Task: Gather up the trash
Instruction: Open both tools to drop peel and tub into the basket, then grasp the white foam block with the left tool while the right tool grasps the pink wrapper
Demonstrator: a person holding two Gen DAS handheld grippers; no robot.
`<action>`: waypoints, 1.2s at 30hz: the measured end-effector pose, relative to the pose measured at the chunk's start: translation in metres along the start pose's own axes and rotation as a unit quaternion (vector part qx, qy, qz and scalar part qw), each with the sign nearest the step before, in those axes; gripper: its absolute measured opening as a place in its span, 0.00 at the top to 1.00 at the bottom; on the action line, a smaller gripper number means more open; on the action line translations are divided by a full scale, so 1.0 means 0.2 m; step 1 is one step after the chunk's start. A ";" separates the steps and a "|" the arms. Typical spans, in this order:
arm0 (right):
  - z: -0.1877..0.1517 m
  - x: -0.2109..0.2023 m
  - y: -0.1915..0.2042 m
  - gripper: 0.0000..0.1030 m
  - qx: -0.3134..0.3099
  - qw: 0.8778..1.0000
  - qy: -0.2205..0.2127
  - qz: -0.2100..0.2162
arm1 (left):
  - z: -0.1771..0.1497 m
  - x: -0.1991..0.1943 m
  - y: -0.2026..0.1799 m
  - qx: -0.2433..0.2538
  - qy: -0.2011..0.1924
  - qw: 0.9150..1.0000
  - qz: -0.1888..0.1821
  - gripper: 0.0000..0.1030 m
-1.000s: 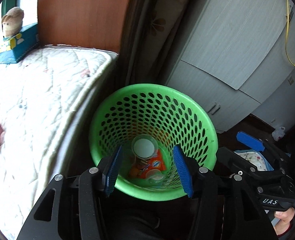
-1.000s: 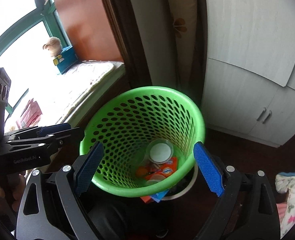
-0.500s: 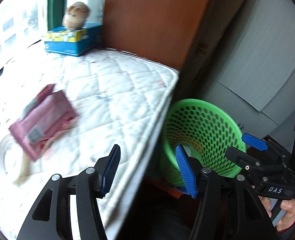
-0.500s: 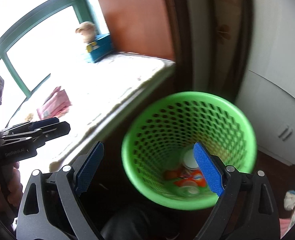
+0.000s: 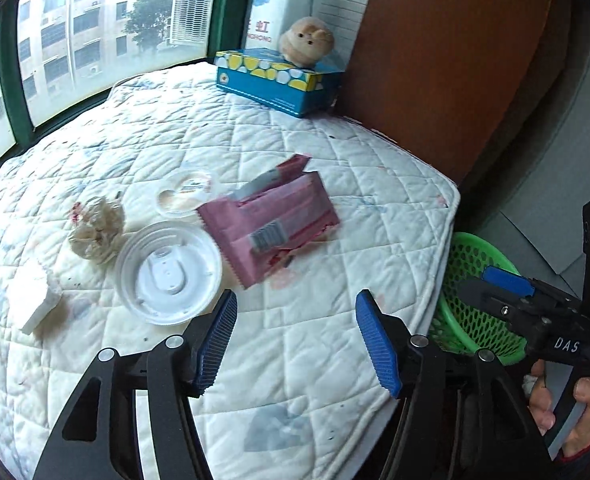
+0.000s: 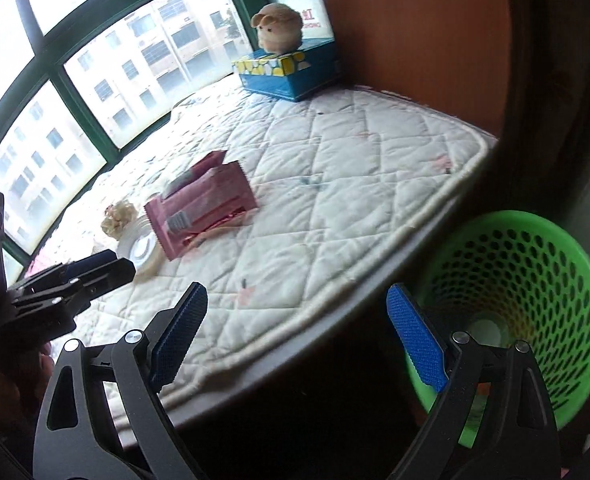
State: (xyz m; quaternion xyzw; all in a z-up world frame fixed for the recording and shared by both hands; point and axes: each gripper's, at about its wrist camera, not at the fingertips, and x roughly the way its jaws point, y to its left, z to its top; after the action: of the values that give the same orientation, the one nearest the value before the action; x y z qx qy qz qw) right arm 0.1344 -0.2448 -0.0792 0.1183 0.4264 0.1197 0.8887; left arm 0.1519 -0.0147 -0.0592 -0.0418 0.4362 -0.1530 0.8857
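Note:
Trash lies on a white quilted mattress (image 5: 295,152): a pink wrapper (image 5: 271,220) (image 6: 203,204), a white plastic lid (image 5: 169,276) (image 6: 139,248), a clear lid (image 5: 187,196), a crumpled brownish wad (image 5: 95,232) (image 6: 117,218) and a white paper scrap (image 5: 35,300). My left gripper (image 5: 295,340) hovers over the mattress just short of the lid and wrapper, its jaws opening with nothing between them. My right gripper (image 6: 299,336) stands open and empty over the mattress edge. To the right, the green mesh basket (image 6: 535,300) (image 5: 475,280) holds trash.
A blue tissue box (image 5: 279,76) (image 6: 291,72) with a plush toy (image 5: 307,40) (image 6: 279,26) on it sits at the mattress's far end by the window. A brown wood panel (image 5: 435,60) stands behind. A hand (image 5: 587,400) grips the right tool's handle.
Both grippers have swung left from above the green basket to the mattress. The trash on the mattress has come into view, and the left jaws have widened.

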 end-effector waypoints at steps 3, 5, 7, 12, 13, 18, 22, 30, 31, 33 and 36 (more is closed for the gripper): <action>0.06 0.10 0.08 0.12 0.025 0.999 0.019 0.035 | -0.02 -0.04 0.14 -0.019 -0.004 1.000 0.013 0.41; 0.09 0.17 0.13 0.12 0.046 0.997 0.034 0.058 | -0.04 -0.06 0.22 -0.030 -0.008 0.999 0.024 0.37; 0.13 0.24 0.18 0.12 0.069 0.993 0.047 0.081 | -0.05 -0.08 0.30 -0.040 -0.012 0.999 0.032 0.36; 0.21 0.40 0.25 0.12 0.135 0.981 0.076 0.118 | -0.08 -0.11 0.48 -0.062 -0.016 0.997 0.047 0.34; 0.23 0.43 0.26 0.12 0.145 0.979 0.080 0.115 | -0.08 -0.11 0.51 -0.066 -0.016 0.997 0.048 0.34; 0.29 0.57 0.28 0.12 0.207 0.968 0.090 0.109 | -0.11 -0.14 0.66 -0.076 -0.018 0.995 0.061 0.31; 0.32 0.65 0.31 0.12 0.230 0.966 0.088 0.079 | -0.13 -0.15 0.76 -0.080 -0.014 0.994 0.069 0.27; 0.34 0.75 0.28 0.12 0.257 0.962 0.091 0.026 | -0.15 -0.16 0.97 -0.107 -0.015 0.990 0.093 0.20; 0.33 0.75 0.28 0.13 0.258 0.962 0.087 0.022 | -0.15 -0.16 1.00 -0.113 -0.014 0.989 0.096 0.20; 0.32 0.75 0.28 0.15 0.252 0.964 0.084 0.017 | -0.15 -0.15 1.04 -0.125 -0.013 0.987 0.100 0.20; 0.32 0.74 0.28 0.23 0.239 0.968 0.075 0.014 | -0.14 -0.14 1.09 -0.140 -0.013 0.984 0.106 0.19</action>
State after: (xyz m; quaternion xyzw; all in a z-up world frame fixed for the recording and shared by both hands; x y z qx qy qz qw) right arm 0.2685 -0.1521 -0.1312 0.3245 0.5060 0.0353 0.7984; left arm 0.1642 0.2019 -0.1006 -0.1212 0.4438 0.0053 0.8879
